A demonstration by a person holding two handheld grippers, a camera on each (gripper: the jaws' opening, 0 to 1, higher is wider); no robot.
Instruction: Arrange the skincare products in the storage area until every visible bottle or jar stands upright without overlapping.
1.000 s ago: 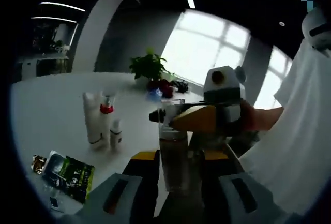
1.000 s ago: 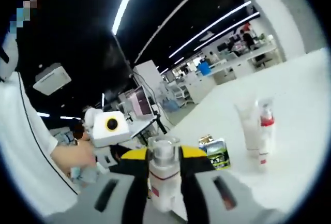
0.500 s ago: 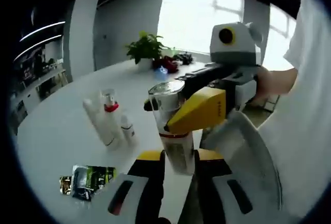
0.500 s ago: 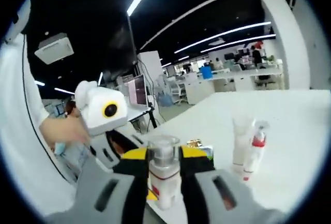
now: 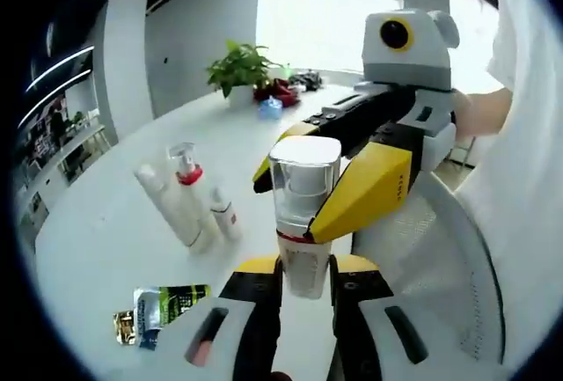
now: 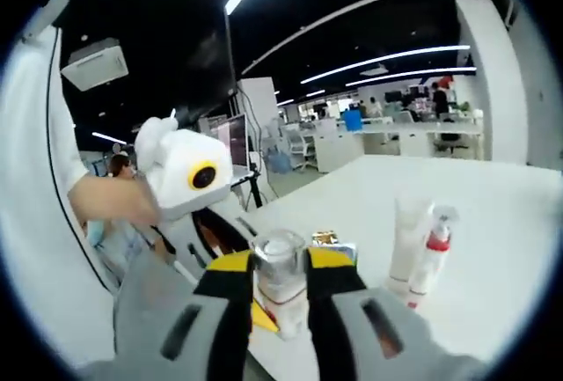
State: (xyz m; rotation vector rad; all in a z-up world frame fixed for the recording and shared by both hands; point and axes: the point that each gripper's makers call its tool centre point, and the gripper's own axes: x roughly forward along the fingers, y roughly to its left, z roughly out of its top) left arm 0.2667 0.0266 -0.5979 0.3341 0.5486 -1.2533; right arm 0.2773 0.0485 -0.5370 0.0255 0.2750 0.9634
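**While one bottle is pinched from two sides, a slip is the main hazard**

While a clear-capped pump bottle (image 5: 304,214) is held at the centre of the left gripper view, both grippers are seen clamped on it. The left gripper (image 5: 304,286) rises from the bottom of the frame, its fingers (image 5: 260,277) pressed against the bottle's lower body. The right gripper (image 5: 369,189) enters from the right of the frame, and its yellow fingers (image 5: 365,192) are closed about the bottle just below the cap.

In the right gripper view the same bottle (image 6: 280,289) is seen low in the centre, gripped between that gripper's (image 6: 280,286) yellow-tipped fingers, with the left gripper (image 6: 189,179) at the left of the frame. Whether the bottle's base is touching the white counter (image 5: 97,223) cannot be told.

At the left of the left gripper view, a white tube (image 5: 167,205), a red-collared spray bottle (image 5: 186,192) and a small white bottle (image 5: 224,214) are grouped closely, leaning in the frame. A green packet (image 5: 167,304) lies flat at the lower left.

Judged from this, the bottle could be twisted or tipped if both grips pull unevenly, or dropped if both are released together. If it is set down too near the group, the group could be knocked over or overlapped.
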